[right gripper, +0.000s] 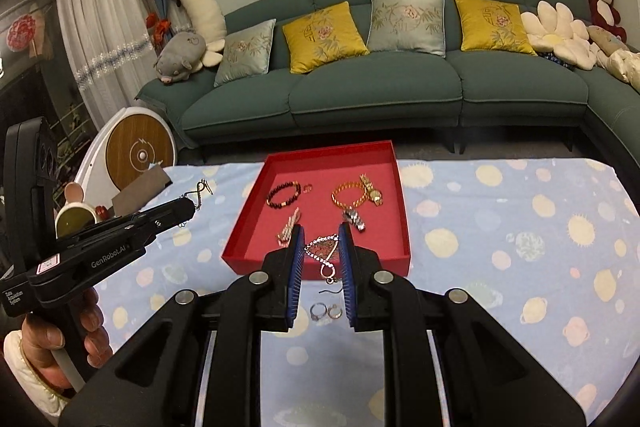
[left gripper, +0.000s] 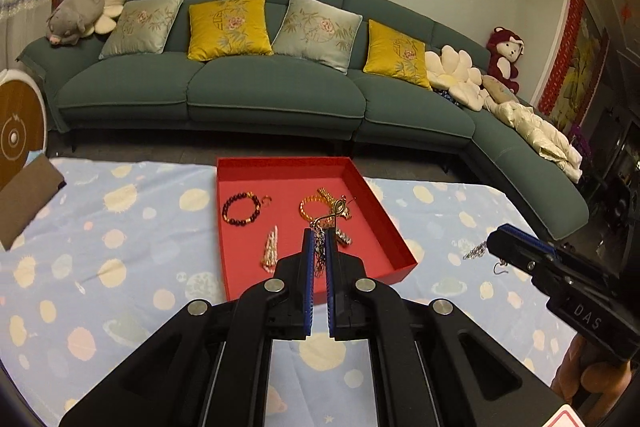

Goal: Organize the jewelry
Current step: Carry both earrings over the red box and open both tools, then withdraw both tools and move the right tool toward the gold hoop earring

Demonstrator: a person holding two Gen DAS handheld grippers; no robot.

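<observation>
A red tray point(left gripper: 394, 227) point(right gripper: 402, 195) sits on the blue patterned cloth and holds a dark bead bracelet point(left gripper: 240, 207) point(right gripper: 283, 195), an amber bracelet point(left gripper: 310, 207) point(right gripper: 348, 195), a gold watch point(right gripper: 372, 191), a pearl clip point(left gripper: 270, 247) and a silver piece point(right gripper: 354, 219). My left gripper point(left gripper: 319, 233) point(right gripper: 192, 205) is shut on a dangling earring point(left gripper: 334, 213) point(right gripper: 198, 189), held above the tray's near side. My right gripper point(right gripper: 322, 239) point(left gripper: 494, 239) is partly open around a crystal chain point(right gripper: 322, 247). Two rings point(right gripper: 326, 311) and a hook point(right gripper: 330, 291) lie on the cloth below it.
A green sofa point(left gripper: 276, 87) with cushions runs behind the table. A brown card point(left gripper: 28, 203) lies at the cloth's left edge. A mug point(right gripper: 76, 219) and a round wood-faced device point(right gripper: 138, 151) stand left of the table.
</observation>
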